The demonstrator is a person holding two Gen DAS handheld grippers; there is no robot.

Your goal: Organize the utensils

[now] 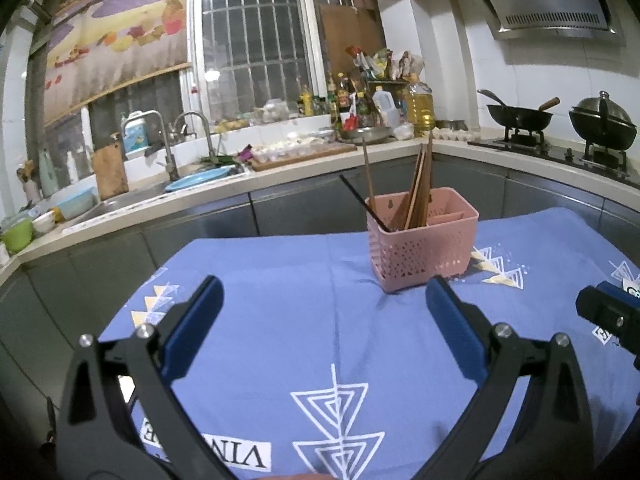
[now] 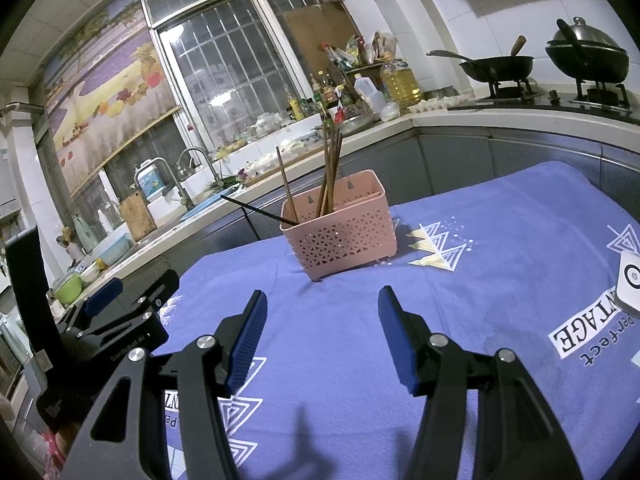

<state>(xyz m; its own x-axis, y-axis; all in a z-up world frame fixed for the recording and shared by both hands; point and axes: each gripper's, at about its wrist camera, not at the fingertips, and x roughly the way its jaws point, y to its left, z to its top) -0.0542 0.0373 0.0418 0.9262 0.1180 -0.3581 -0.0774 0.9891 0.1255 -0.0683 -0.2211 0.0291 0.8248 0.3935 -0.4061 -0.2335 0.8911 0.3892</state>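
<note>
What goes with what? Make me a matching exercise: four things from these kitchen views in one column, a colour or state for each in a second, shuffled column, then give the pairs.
Things
1. utensil basket
2. tablecloth
3. left gripper
4. lidded wok

Colour or state
A. blue with white triangle prints
B. pink, holding wooden chopsticks
C. sitting on the stove burner
D. open, holding nothing

Pairs: 1-B, 2-A, 3-D, 4-C
</note>
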